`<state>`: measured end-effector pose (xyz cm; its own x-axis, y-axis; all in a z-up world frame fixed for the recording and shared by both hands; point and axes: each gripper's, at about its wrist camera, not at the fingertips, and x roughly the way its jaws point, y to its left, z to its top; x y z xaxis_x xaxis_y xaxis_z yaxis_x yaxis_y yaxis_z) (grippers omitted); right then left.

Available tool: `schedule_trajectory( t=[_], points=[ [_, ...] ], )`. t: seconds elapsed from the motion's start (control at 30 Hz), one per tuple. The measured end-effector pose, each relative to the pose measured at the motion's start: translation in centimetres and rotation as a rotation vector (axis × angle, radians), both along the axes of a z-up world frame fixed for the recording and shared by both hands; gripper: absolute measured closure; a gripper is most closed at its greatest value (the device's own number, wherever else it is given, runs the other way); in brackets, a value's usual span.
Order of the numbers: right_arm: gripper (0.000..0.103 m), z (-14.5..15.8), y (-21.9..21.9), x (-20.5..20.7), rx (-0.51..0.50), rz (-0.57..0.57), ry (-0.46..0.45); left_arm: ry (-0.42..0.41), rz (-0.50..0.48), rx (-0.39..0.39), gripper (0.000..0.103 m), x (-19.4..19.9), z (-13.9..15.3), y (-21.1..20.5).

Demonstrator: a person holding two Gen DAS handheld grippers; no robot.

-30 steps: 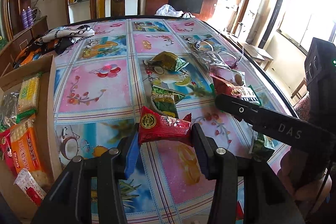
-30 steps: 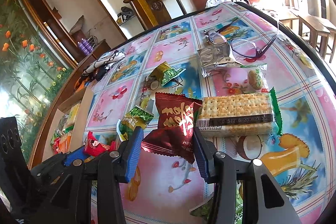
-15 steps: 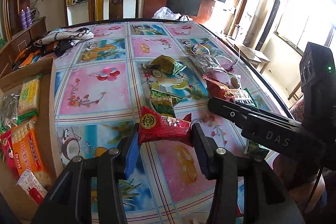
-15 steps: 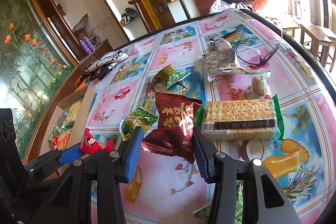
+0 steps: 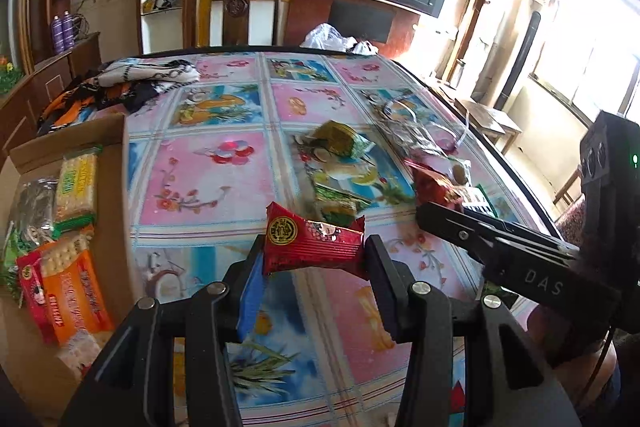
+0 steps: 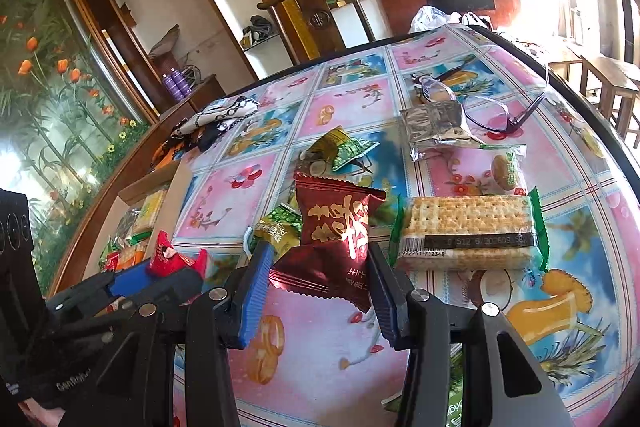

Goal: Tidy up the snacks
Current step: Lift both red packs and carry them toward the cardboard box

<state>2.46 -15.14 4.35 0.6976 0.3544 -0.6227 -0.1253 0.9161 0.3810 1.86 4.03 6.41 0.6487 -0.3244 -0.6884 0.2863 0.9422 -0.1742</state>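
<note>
My left gripper [image 5: 314,259] is shut on a bright red snack packet [image 5: 314,245] with a gold round emblem and holds it above the table. It also shows in the right wrist view [image 6: 176,259]. My right gripper [image 6: 320,279] is shut on a dark red foil packet [image 6: 336,235] with gold characters, also seen in the left wrist view [image 5: 434,185]. A cardboard box [image 5: 114,187] at the left holds cracker packs and other snacks. On the floral tablecloth [image 6: 352,111] lie a cracker pack [image 6: 468,235], green packets [image 6: 344,147] and a silver wrapper [image 6: 436,127].
Glasses [image 6: 492,111] lie by the silver wrapper at the far right. A patterned cloth [image 5: 132,87] lies at the far left corner. A wooden chair [image 5: 236,7] stands behind the table. The table edge [image 6: 592,103] curves along the right.
Both grippers have lifted a little with their packets still held. The left gripper has drifted left, and the box shows more fully.
</note>
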Motion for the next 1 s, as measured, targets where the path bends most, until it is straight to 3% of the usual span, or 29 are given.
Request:
schedule_trajectory(
  t=[0.5,1.0],
  points=[
    [0.053,0.5,2.0,-0.5,-0.001,0.054,-0.030,-0.022,0.102,-0.044,0.056,0.6,0.9,4.7],
    [0.052,1.0,9.3,-2.5,-0.023,0.212,-0.090,-0.038,0.160,-0.061,0.056,0.4,1.3,7.5]
  ],
)
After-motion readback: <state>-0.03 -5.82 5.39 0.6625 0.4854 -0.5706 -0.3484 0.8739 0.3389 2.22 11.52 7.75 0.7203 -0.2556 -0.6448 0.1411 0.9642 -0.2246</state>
